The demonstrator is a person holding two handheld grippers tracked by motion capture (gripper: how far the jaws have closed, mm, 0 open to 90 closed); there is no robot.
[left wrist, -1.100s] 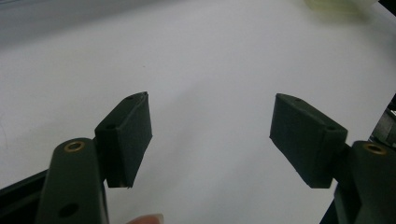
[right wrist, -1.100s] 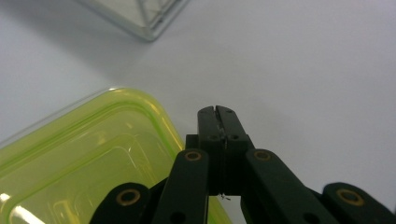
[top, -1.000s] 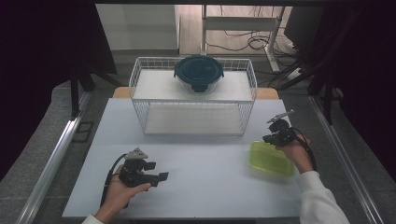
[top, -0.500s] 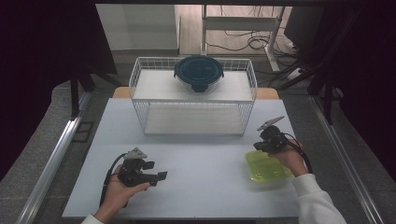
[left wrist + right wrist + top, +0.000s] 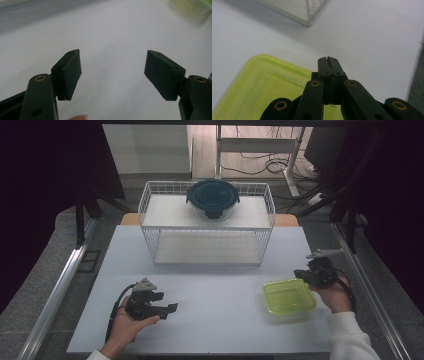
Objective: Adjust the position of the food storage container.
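Right gripper (image 5: pixel 306 275) clenched empty at green lid's (image 5: pixel 289 297) edge to nudge it; left gripper (image 5: pixel 167 307) released, waiting.

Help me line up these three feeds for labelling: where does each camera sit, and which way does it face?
High view: fixed above the person's side, looking forward and down at the white table, wire basket and both forearms.
Left gripper view: rides the left gripper, looking along its open jaws across the table.
Right gripper view: rides the right gripper, looking down along its shut jaws past the green container toward a basket corner.
Shared: the green container appears in all three, blurred at the left gripper view's top right.
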